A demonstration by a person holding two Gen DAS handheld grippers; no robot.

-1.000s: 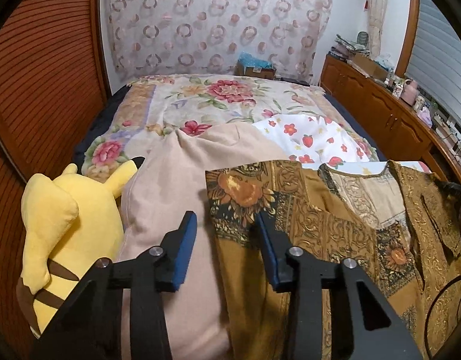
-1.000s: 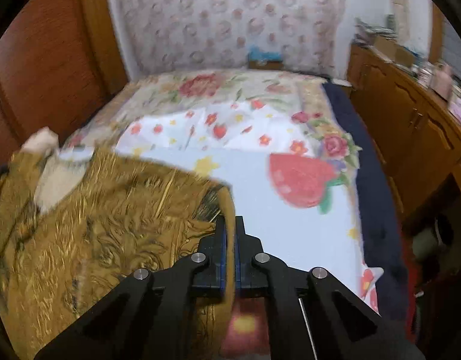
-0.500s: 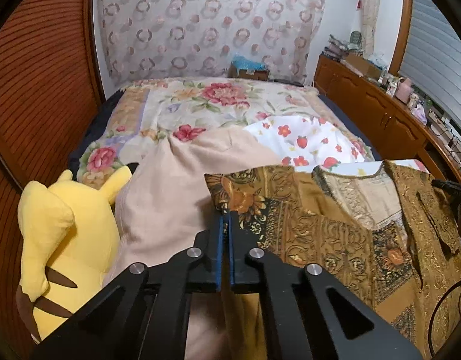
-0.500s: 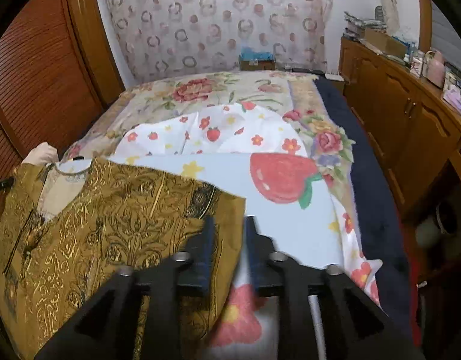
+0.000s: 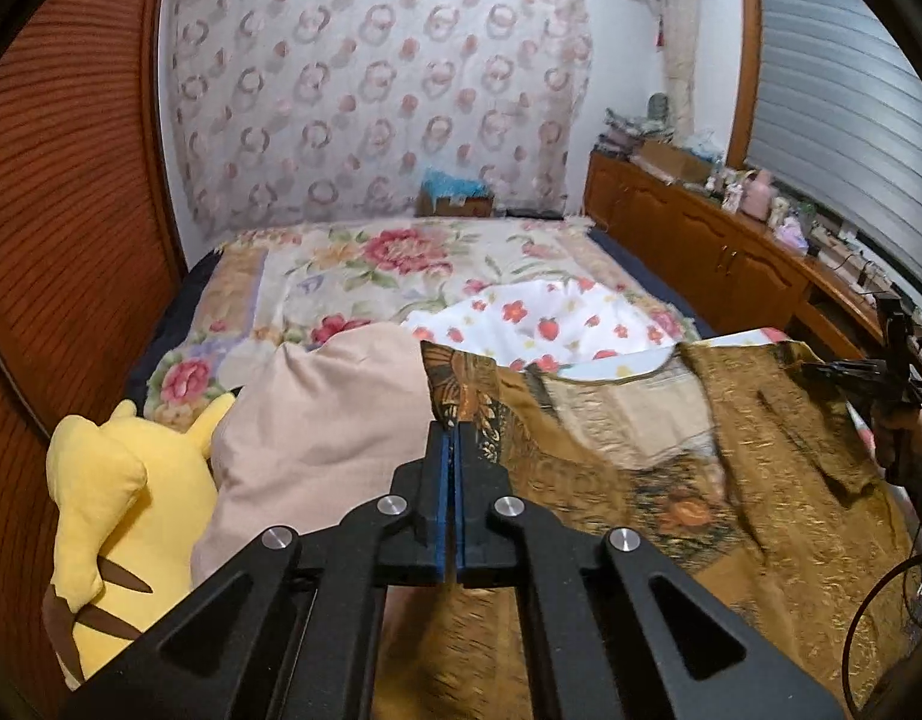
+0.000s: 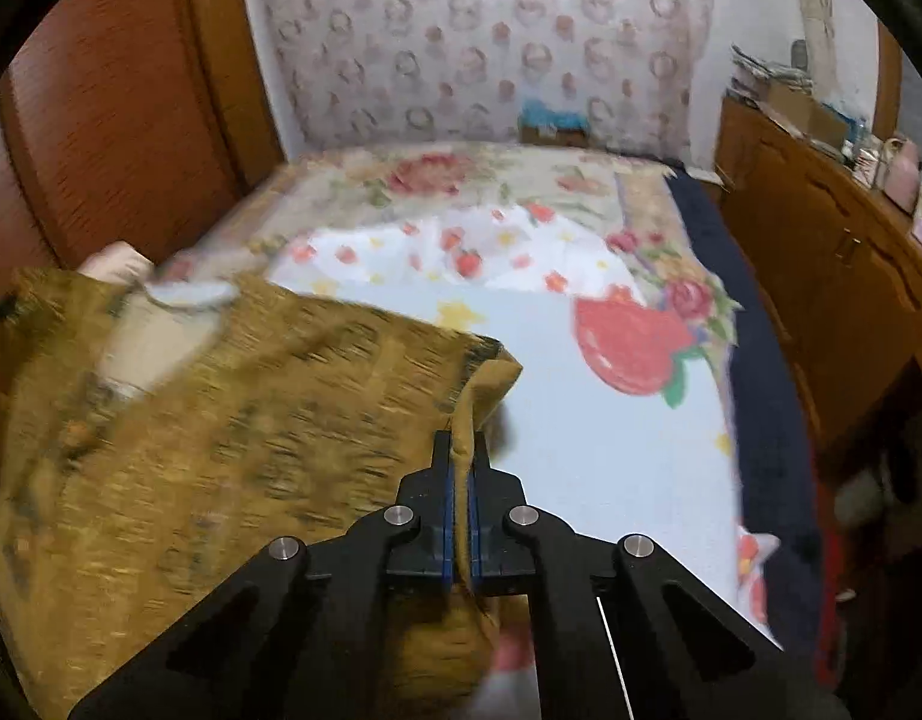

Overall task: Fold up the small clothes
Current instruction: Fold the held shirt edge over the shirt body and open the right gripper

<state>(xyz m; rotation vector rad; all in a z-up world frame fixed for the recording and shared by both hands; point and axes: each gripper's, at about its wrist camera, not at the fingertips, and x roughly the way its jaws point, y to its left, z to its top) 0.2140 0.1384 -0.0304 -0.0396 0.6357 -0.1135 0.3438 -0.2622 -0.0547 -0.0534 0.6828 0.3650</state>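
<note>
Across the bed (image 5: 353,264), over a strawberry-print sheet (image 6: 593,438), lies the gold patterned garment (image 5: 779,480), beside a beige pillow (image 5: 323,426) and yellow plush (image 5: 113,516). Left hand-held gripper (image 5: 451,438) pinches its edge; right hand-held gripper (image 6: 461,456) clamps a raised fold.

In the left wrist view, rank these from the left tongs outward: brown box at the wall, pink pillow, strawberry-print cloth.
1. pink pillow, just left of the left tongs
2. strawberry-print cloth, ahead, slightly right
3. brown box, far end, against the wall
</note>
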